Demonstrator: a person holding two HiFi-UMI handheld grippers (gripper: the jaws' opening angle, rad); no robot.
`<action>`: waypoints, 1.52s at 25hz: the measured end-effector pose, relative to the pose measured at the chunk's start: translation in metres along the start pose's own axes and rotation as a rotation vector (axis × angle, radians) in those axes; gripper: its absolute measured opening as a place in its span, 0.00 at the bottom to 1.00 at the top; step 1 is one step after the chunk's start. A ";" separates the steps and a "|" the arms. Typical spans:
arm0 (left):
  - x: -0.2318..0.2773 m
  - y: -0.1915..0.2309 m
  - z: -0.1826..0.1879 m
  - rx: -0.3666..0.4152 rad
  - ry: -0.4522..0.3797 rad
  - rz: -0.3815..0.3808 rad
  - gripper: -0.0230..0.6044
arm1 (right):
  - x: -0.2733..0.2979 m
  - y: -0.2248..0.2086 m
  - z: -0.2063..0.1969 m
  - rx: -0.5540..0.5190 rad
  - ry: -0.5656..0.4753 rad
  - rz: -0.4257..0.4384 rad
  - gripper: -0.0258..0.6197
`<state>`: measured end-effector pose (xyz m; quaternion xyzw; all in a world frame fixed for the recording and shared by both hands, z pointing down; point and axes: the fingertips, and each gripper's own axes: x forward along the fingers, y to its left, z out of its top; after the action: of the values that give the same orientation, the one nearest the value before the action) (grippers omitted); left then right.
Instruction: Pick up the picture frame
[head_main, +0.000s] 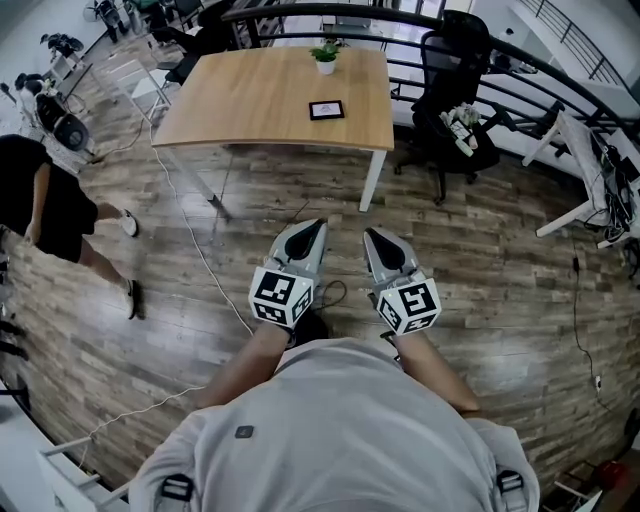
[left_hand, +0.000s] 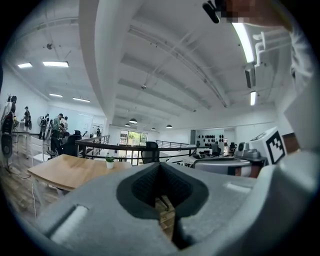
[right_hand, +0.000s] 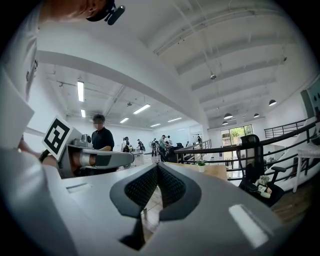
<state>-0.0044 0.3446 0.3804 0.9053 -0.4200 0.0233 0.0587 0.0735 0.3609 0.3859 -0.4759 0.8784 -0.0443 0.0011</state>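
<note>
A small dark picture frame (head_main: 326, 110) lies flat on a light wooden table (head_main: 250, 105), toward the table's right side. Both grippers are held level in front of the person's chest, well short of the table. My left gripper (head_main: 314, 232) is shut with nothing between its jaws, and my right gripper (head_main: 372, 238) beside it is shut and empty too. In the left gripper view the tabletop (left_hand: 65, 170) shows ahead at the left. The right gripper view shows the table (right_hand: 212, 171) further off, past the jaws.
A small potted plant (head_main: 325, 57) stands at the table's far edge. A black office chair (head_main: 450, 90) with clutter is right of the table, and white desks (head_main: 590, 170) beyond it. A person in black (head_main: 50, 210) walks at the left. Cables (head_main: 190, 240) run across the wooden floor.
</note>
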 end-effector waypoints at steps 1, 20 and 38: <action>0.002 0.006 -0.001 -0.003 0.002 0.002 0.04 | 0.006 0.000 -0.001 0.008 0.003 0.005 0.05; 0.066 0.166 0.007 -0.066 0.027 -0.052 0.04 | 0.192 -0.001 -0.003 0.051 0.082 0.047 0.05; 0.077 0.260 0.004 -0.089 0.035 -0.017 0.04 | 0.291 0.012 -0.006 0.052 0.089 0.073 0.05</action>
<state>-0.1530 0.1190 0.4064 0.9048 -0.4118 0.0196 0.1065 -0.0963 0.1246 0.4028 -0.4409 0.8929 -0.0881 -0.0241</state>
